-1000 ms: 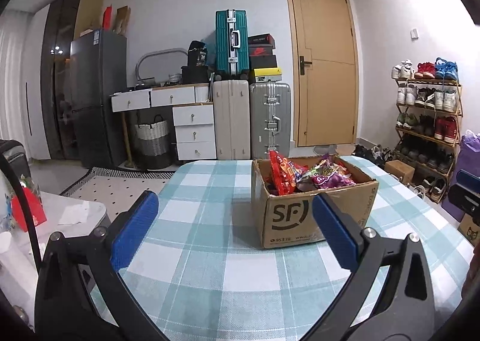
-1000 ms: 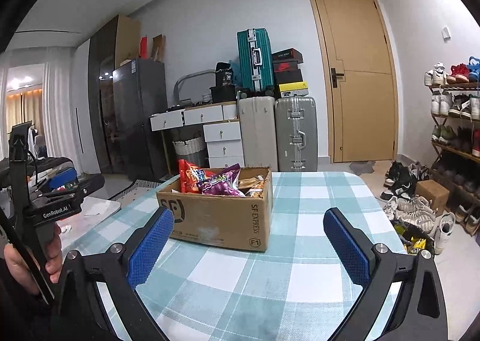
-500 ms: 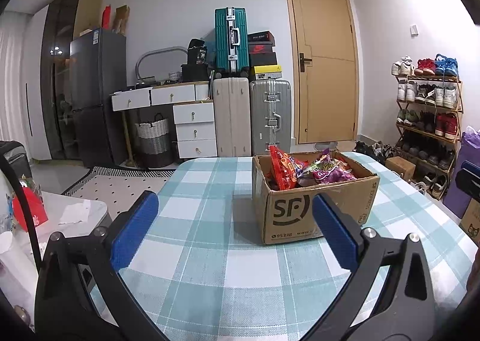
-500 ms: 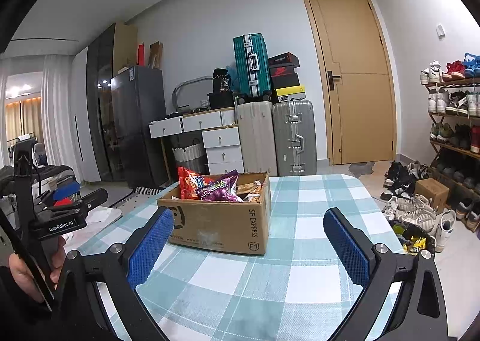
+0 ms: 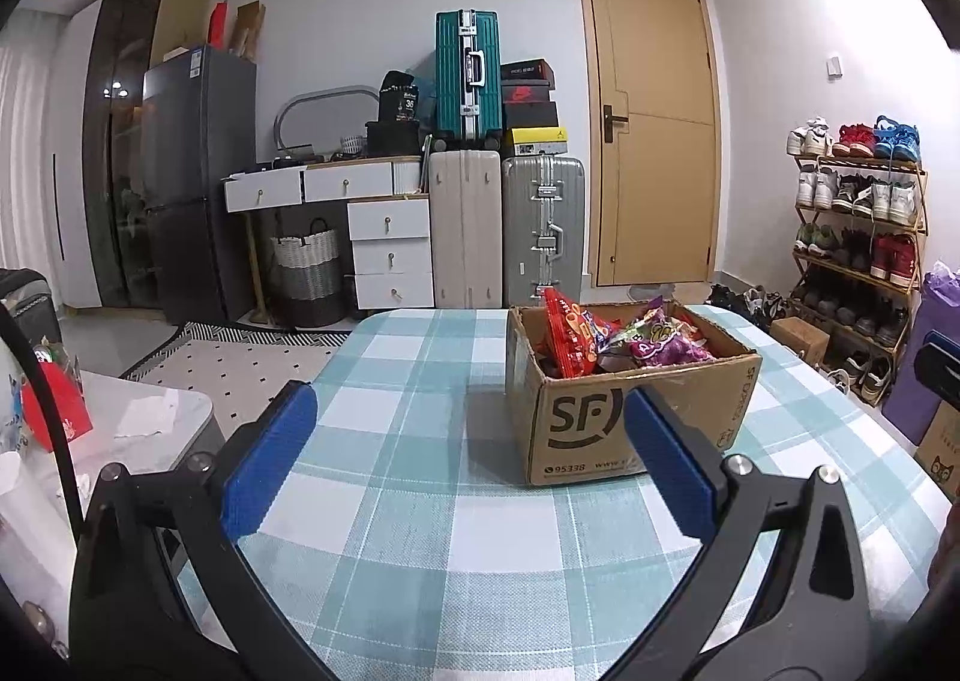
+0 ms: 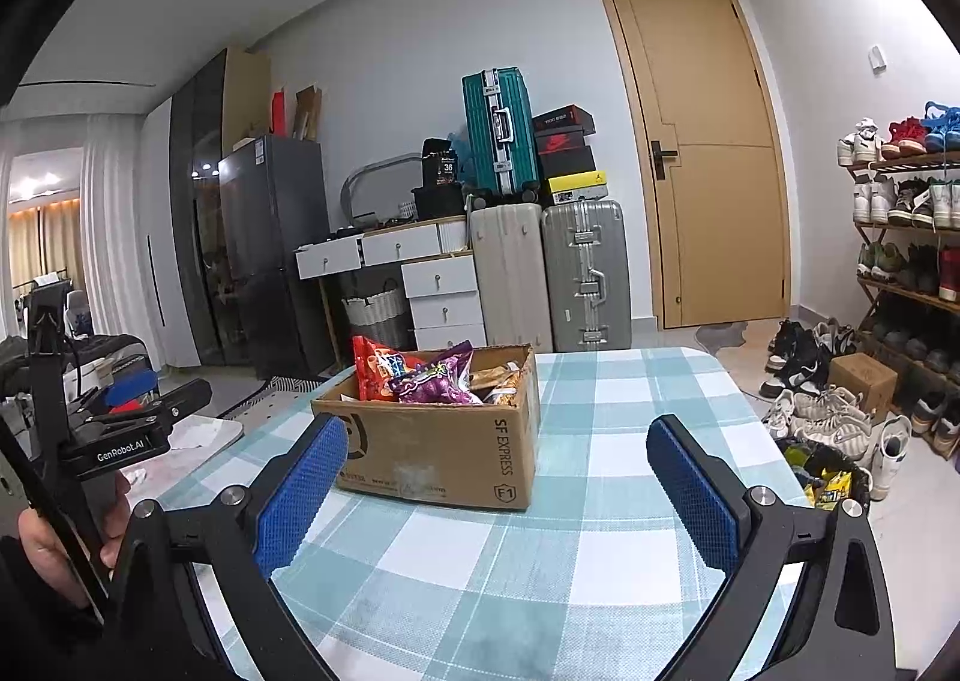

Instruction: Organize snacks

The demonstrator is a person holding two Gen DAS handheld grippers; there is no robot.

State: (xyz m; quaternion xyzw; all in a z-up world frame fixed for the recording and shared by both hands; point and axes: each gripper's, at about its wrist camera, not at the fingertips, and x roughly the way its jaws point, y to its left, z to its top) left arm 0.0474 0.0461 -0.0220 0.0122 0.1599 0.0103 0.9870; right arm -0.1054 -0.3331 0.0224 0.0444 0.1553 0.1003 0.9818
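A brown SF Express cardboard box [image 5: 630,417] stands on the checked tablecloth [image 5: 420,441]. It holds several snack bags, among them a red bag [image 5: 567,342] and a purple bag [image 5: 666,342]. The box also shows in the right wrist view [image 6: 444,441], with the red bag [image 6: 375,369] and purple bag [image 6: 435,381] sticking up. My left gripper [image 5: 468,459] is open and empty, just short of the box, which sits ahead to its right. My right gripper [image 6: 498,483] is open and empty, the box ahead to its left.
The table's right edge drops to a floor with shoes [image 6: 828,417] and a shoe rack [image 5: 858,237]. A white side table [image 5: 120,429] stands left. Suitcases [image 5: 540,225], drawers [image 5: 390,255] and a fridge [image 5: 192,183] line the far wall beside a door [image 5: 654,123].
Both grippers have tilted slightly, so the box sits a little lower and closer in each view. Both stay open and empty. The box and snacks have not moved.
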